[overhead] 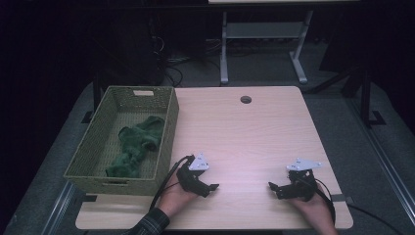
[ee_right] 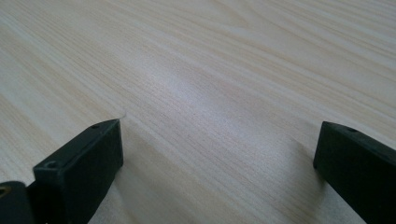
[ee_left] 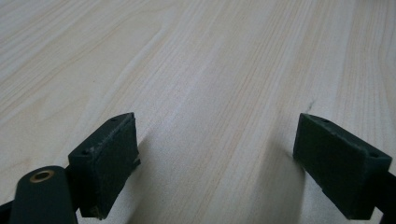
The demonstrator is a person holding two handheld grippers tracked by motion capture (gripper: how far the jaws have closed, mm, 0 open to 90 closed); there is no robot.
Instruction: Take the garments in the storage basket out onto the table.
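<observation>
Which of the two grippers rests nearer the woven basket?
The left gripper, which sits just right of the green basket holding green cloth. The right gripper lies farther right.

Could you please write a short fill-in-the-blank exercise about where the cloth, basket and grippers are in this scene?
1. The crumpled green cloth lies inside the woven olive-green ____.
2. The basket stands on the light wooden table at its ____ side in the high view.
3. The jaws of the left gripper and the right gripper stand ____, with nothing between them.
4. Near the table's far edge there is a small round ____.

Missing words: basket; left; open; hole
</observation>
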